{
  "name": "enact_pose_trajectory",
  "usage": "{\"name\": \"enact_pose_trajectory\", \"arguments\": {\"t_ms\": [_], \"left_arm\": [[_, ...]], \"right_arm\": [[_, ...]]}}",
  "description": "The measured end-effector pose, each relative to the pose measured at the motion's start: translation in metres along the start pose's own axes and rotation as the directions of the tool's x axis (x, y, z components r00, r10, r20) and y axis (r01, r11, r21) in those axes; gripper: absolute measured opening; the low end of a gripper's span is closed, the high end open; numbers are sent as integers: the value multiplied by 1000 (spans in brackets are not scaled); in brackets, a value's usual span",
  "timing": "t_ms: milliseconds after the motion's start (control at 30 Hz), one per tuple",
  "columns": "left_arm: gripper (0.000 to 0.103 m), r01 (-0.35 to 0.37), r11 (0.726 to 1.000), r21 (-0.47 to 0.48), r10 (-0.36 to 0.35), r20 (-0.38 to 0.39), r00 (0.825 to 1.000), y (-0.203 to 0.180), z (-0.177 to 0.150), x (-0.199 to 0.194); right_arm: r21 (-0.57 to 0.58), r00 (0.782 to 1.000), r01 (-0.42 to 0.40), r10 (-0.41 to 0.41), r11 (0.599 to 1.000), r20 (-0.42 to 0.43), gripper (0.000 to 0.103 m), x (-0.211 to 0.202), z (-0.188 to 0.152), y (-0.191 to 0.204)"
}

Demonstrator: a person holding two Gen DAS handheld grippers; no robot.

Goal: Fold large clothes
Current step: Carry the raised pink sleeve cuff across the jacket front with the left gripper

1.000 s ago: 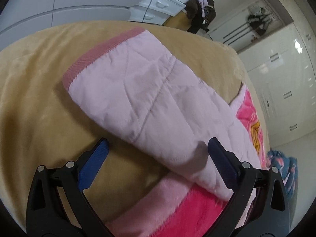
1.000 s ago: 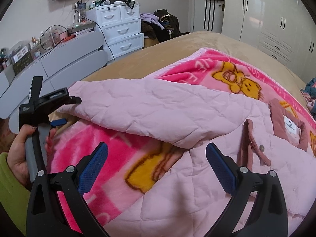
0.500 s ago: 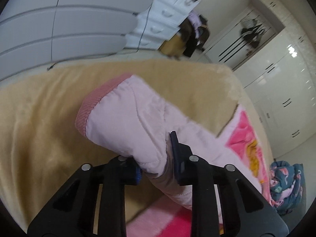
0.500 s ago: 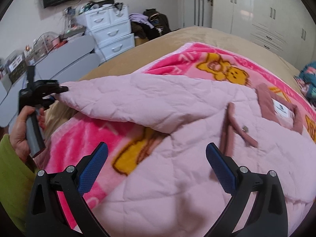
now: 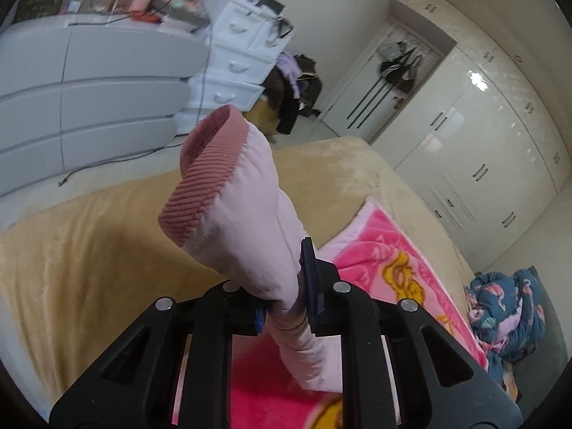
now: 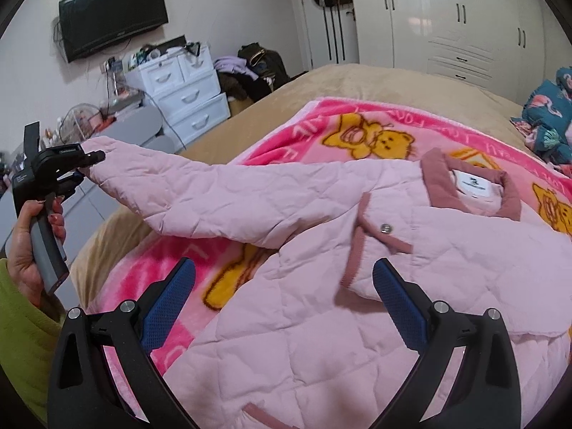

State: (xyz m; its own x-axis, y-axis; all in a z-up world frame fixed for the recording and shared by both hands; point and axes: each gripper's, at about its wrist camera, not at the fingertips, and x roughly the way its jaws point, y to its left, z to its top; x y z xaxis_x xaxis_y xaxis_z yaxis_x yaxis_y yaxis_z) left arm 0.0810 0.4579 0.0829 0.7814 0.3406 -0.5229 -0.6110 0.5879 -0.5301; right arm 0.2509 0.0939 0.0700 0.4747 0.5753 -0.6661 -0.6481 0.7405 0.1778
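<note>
Sleeve fold under way – L has the sleeve, R waiting.
L wrist: left gripper (image 5: pixel 286 307) jaws clamped on sleeve (image 5: pixel 246 228) just behind its ribbed cuff (image 5: pixel 203 182); cuff sticks out ahead of jaws, lifted off tan bedspread (image 5: pixel 82 257).
R wrist: right gripper (image 6: pixel 284 298) jaws apart, nothing btwn; pink jacket (image 6: pixel 321 250) body spread under & ahead of jaws on pink blanket (image 6: pixel 357 125).
Next, prob.: carry sleeve across onto body, lay flat w/o bunching.

black tongs (image 6: pixel 284 302) carry blue dimpled pads (image 6: pixel 168 304) and silver screws. at nine o'clock, a lime-green sleeve (image 6: pixel 21 321) and grey handle (image 6: pixel 48 250) show.
</note>
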Motion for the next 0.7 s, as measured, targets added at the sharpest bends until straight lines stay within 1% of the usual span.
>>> {"name": "enact_pose_trajectory", "arguments": {"t_ms": [333, 467, 567, 700], "left_arm": [[6, 53, 995, 86, -55, 27, 998, -58, -5, -28], [6, 69, 989, 128, -74, 35, 997, -85, -10, -37], [6, 82, 985, 154, -89, 34, 995, -104, -16, -41], [5, 97, 978, 185, -104, 28, 994, -128, -22, -42]], "right_arm": [[75, 996, 19, -25, 997, 80, 99, -49, -2, -39], [122, 993, 24, -38, 992, 111, 99, -69, -6, -62], [148, 992, 24, -42, 989, 121, 99, -80, -9, -76], [169, 989, 57, -79, 984, 123, 99, -94, -14, -95]]}}
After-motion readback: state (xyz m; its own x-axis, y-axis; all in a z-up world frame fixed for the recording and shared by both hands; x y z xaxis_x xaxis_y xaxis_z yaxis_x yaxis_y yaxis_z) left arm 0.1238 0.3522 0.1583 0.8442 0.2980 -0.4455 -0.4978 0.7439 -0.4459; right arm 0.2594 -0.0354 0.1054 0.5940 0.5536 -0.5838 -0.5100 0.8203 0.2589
